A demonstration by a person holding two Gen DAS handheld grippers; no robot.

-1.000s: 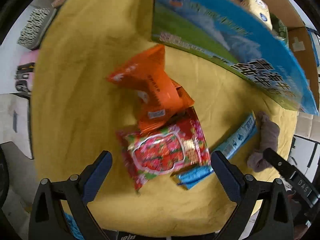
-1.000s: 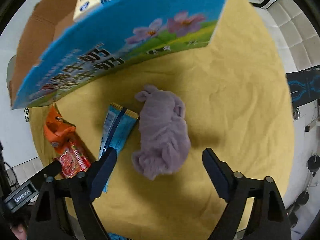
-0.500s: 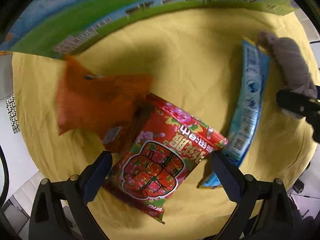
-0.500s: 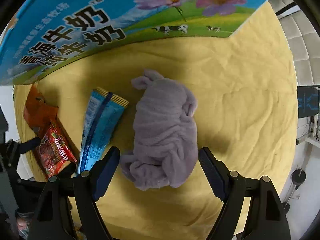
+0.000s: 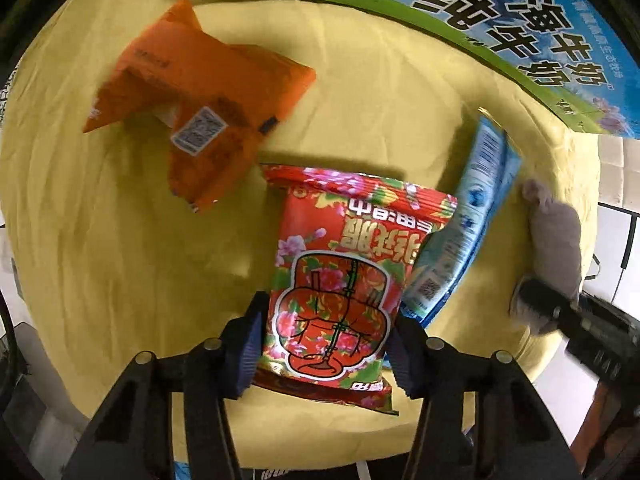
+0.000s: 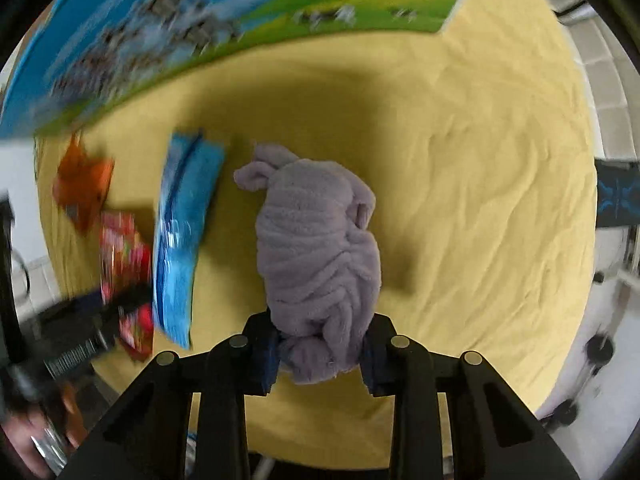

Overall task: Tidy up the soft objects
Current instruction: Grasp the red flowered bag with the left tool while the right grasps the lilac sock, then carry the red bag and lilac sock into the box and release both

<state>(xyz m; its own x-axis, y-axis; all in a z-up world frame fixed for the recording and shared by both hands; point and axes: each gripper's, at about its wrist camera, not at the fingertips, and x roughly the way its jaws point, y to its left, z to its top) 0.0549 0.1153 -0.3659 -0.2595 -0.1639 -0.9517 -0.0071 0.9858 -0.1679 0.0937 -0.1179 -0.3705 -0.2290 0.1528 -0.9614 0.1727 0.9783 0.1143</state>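
Observation:
My left gripper (image 5: 326, 344) is shut on a red flowered snack bag (image 5: 344, 276), its pads pressing both sides of the bag's near end. An orange packet (image 5: 200, 92) lies beyond it to the left, and a blue packet (image 5: 468, 220) lies partly under the bag's right side. My right gripper (image 6: 320, 354) is shut on the near end of a grey-purple plush cloth (image 6: 316, 256). The cloth also shows in the left wrist view (image 5: 556, 240), with the right gripper's finger on it. The red bag (image 6: 124, 264), blue packet (image 6: 184, 228) and orange packet (image 6: 82, 184) lie left of the cloth.
All lies on a yellow tablecloth (image 5: 100, 240), also seen in the right wrist view (image 6: 480, 160). A blue and green printed cardboard box (image 5: 500, 24) stands along the far side, blurred in the right wrist view (image 6: 200, 28). The table edge falls off at right (image 6: 580, 320).
Both grippers came down and closed: the left on the red snack bag, the right on the plush cloth. Both were open a second ago.

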